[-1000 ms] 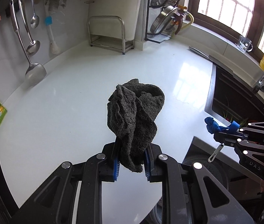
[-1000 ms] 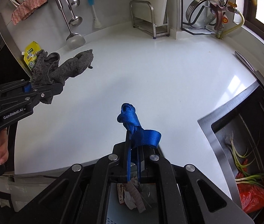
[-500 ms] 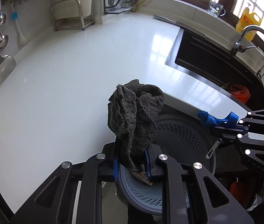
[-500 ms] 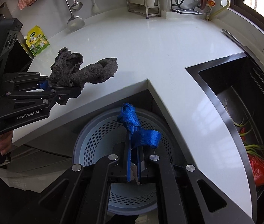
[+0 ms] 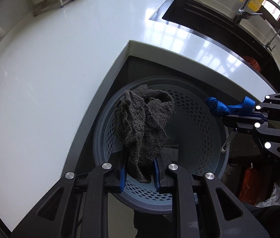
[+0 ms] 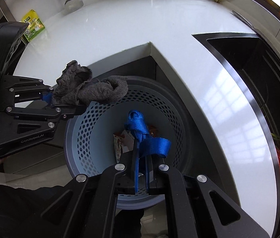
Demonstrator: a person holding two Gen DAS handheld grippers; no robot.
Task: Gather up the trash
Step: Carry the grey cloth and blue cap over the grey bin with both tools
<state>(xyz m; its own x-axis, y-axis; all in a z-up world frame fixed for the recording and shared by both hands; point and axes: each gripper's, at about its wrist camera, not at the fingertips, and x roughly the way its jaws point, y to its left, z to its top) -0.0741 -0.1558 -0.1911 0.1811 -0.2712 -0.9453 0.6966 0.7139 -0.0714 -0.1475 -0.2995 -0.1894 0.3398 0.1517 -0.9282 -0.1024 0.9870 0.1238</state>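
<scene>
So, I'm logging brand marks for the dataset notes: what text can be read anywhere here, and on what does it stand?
"GenRobot.AI": on the black body of the left gripper, right wrist view.
Faint letters on the black right gripper: unreadable.
Green and yellow packet on the white countertop: print too small.
Wrappers in the grey perforated bin: blurred.

Right gripper (image 6: 141, 166) pinches blue strap (image 6: 145, 136) above perforated bin (image 6: 84, 130) holding wrappers (image 6: 120, 144).
</scene>
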